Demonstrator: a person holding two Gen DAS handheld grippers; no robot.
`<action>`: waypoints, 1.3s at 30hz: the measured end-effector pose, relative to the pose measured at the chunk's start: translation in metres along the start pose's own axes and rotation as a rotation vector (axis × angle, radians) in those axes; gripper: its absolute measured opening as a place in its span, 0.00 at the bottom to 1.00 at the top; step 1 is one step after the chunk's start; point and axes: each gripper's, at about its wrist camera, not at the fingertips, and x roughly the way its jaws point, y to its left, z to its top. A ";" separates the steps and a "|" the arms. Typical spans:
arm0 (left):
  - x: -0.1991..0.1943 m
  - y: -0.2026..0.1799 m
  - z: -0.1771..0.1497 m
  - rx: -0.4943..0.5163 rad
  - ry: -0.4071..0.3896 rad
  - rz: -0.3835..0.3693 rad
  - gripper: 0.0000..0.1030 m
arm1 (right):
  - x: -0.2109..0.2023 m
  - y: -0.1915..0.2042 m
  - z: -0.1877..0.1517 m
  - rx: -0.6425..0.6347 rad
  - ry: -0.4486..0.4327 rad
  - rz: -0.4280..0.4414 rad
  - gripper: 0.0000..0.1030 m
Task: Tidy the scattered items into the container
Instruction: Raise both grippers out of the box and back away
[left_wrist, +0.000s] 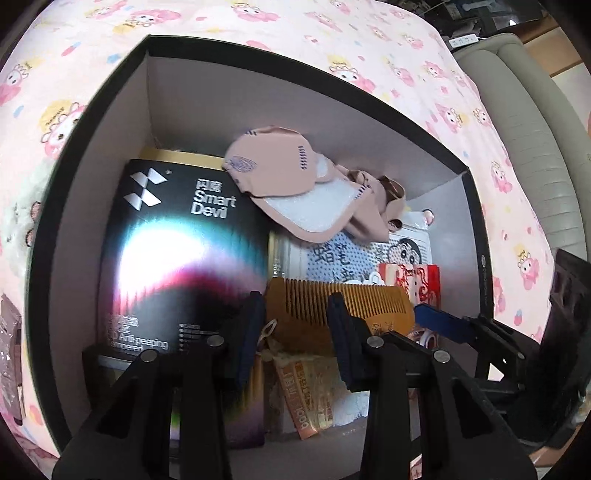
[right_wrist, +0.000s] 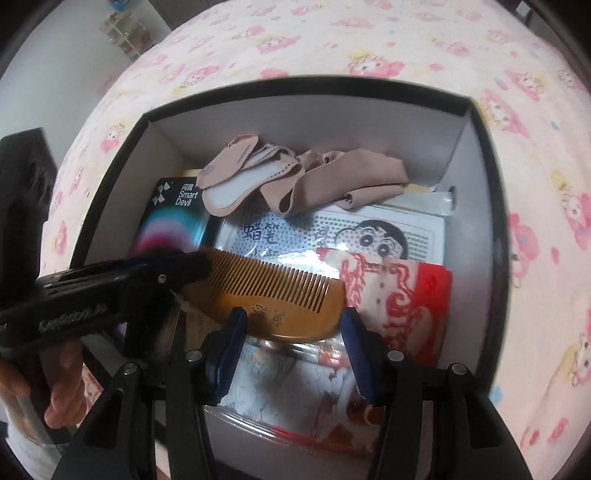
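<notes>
The black cardboard box with white inside walls (right_wrist: 476, 155) sat on a bed with a pink cartoon sheet (right_wrist: 332, 40). Many things already lay in it, so the tidying looked nearly done. A brown wooden comb with fine teeth (right_wrist: 273, 291) lay near the middle, on top of flat packets. At about 11 o'clock from the comb lay a black shiny "Smart Devil" phone-film box (left_wrist: 177, 251), flat on the bottom. At 12 o'clock lay floppy beige cloth straps with white pads (right_wrist: 280, 181), dropped on top of the pile. At 3 o'clock was a red and white paper packet (right_wrist: 413, 295), over a white cartoon-boy card (right_wrist: 369, 236).

The right hand-held gripper (right_wrist: 291, 328) hung over the comb's back edge, jaws partly open. I could not tell if it touched the comb. The left hand-held gripper (left_wrist: 295, 314) also pointed down into the box, jaws narrower and nothing squeezed between them.
</notes>
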 end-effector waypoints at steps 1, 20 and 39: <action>-0.002 0.002 0.000 -0.014 -0.011 -0.010 0.34 | -0.004 0.002 -0.002 0.000 -0.019 -0.020 0.47; 0.033 -0.030 0.003 0.023 0.041 -0.098 0.34 | -0.025 -0.024 0.012 0.174 -0.196 -0.094 0.47; -0.059 -0.058 -0.029 0.206 -0.271 -0.016 0.72 | -0.091 0.006 -0.022 0.210 -0.399 -0.146 0.61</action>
